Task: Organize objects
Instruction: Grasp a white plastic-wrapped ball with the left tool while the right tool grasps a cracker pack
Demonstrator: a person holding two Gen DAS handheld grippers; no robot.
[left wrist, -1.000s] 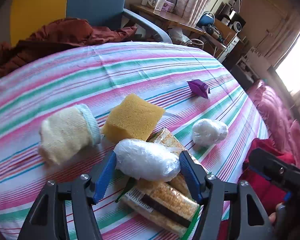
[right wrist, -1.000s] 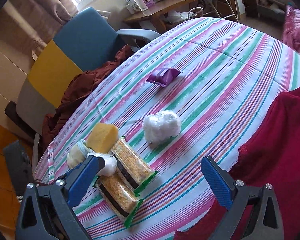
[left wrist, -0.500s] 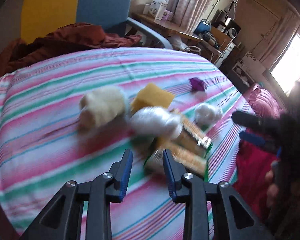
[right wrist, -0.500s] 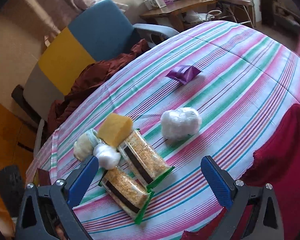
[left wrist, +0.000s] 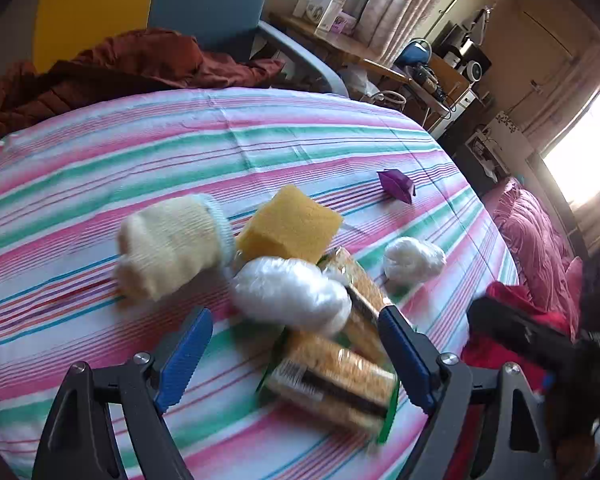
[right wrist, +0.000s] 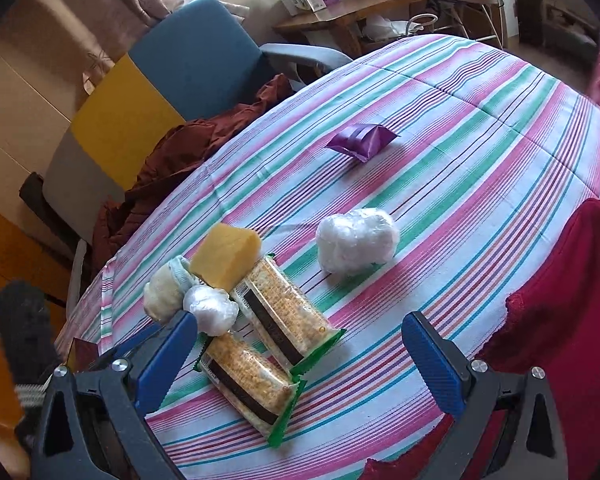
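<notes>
At centre frame of my left view, the white plastic-wrapped bundle lies on two cracker packs, beside the yellow sponge. My left gripper is opening its fingers, clear of the bundle. My right gripper holds its fingers apart above the striped bed.

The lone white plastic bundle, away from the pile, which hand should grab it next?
Right, probably. That white plastic bundle lies ahead between the right gripper's open fingers; the left gripper, jaws opening with nothing between them, faces the pile.
</notes>
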